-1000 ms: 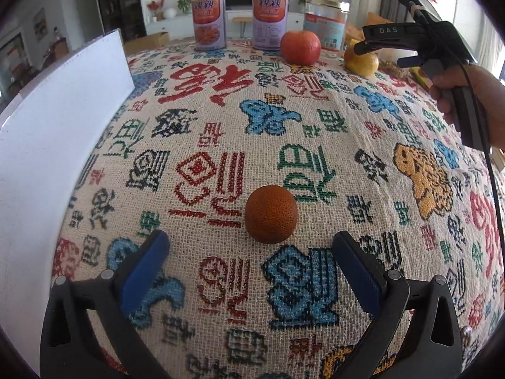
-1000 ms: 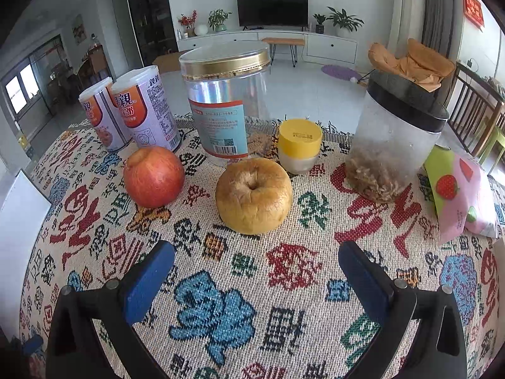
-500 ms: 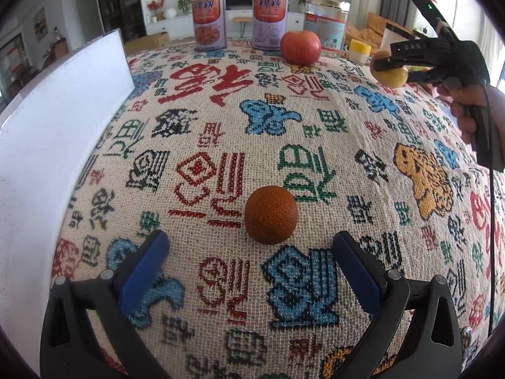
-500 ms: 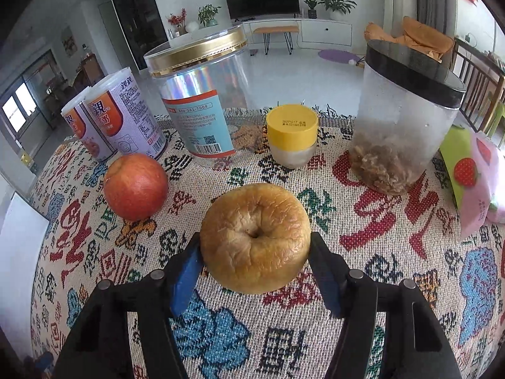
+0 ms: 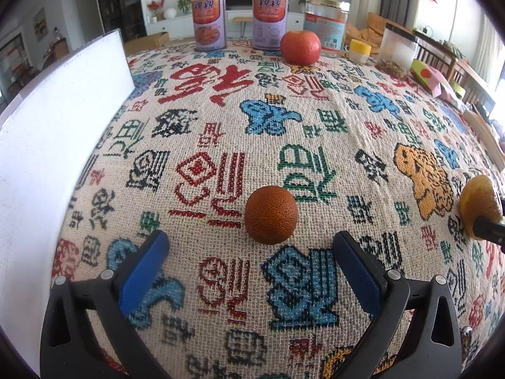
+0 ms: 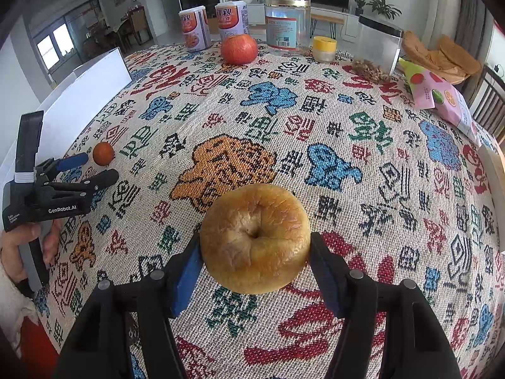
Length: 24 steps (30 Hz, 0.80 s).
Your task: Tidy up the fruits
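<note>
Nearest the right wrist camera, the right gripper (image 6: pixel 255 263) pinches a yellow apple (image 6: pixel 255 238), one blue pad pressed to each flank. The apple hangs clear above the patterned tablecloth (image 6: pixel 363 164). Its skin is golden, mottled with brown and paler bruised patches, and its dimpled, puckered end faces the camera. In the left wrist view the same fruit shows at the far right edge.

The left gripper (image 5: pixel 249 260) hovers low over the cloth with its fingers spread wide and nothing between them. Just beyond its tips a small orange fruit (image 5: pixel 270 214) rests on the cloth, round, deep rusty orange, with a coarse, pitted rind. A hand (image 6: pixel 22 249) grips that tool's handle at the left edge of the right view.

Along the left side stands a white board (image 5: pixel 56 145). Far back a red apple (image 5: pixel 300 47) sits on the cloth, smooth and glossy, in front of two printed cans (image 5: pixel 240 19), a clear jar (image 5: pixel 326 22), a yellow-lidded pot (image 5: pixel 359 51) and a black-lidded canister (image 5: pixel 399 49).
</note>
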Each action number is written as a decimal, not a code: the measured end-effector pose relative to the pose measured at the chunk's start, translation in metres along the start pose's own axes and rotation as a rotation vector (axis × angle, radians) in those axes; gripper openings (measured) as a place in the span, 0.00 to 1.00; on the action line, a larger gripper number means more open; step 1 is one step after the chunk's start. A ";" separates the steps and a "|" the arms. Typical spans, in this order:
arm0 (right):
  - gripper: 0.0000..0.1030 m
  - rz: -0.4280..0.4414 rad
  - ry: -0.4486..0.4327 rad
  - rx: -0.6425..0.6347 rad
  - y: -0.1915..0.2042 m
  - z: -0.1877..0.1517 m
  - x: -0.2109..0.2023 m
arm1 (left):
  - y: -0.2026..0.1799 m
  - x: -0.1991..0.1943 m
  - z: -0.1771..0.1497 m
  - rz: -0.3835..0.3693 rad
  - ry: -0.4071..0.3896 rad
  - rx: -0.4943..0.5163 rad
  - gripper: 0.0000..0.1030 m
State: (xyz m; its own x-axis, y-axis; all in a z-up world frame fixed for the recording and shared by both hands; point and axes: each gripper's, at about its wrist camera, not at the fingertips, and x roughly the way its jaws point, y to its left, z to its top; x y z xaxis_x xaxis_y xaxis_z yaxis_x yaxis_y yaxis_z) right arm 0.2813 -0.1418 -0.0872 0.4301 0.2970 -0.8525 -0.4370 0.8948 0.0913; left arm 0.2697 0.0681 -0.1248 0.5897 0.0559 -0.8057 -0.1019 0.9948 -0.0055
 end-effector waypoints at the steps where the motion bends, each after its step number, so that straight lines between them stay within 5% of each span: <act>1: 0.64 0.006 -0.026 0.031 -0.003 -0.005 0.001 | 0.000 0.000 0.000 0.000 0.000 0.000 0.99; 7: 0.85 -0.028 -0.083 0.153 -0.011 -0.023 -0.008 | 0.000 0.000 0.000 0.000 0.000 0.000 0.99; 14: 0.92 -0.147 -0.056 0.029 0.006 -0.052 -0.006 | 0.000 0.000 0.000 0.000 0.000 0.000 1.00; 17: 1.00 -0.140 -0.067 0.056 0.002 -0.056 -0.003 | 0.000 0.000 0.000 0.000 0.000 0.000 1.00; 24: 1.00 -0.145 -0.071 0.052 0.002 -0.055 -0.003 | 0.000 0.000 0.000 0.000 0.000 0.000 1.00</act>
State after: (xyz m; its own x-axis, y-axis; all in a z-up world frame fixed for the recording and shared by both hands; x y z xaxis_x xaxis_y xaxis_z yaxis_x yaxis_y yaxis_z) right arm 0.2358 -0.1590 -0.1132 0.5409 0.1844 -0.8206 -0.3257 0.9455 -0.0022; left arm 0.2694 0.0685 -0.1250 0.5898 0.0562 -0.8056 -0.1019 0.9948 -0.0052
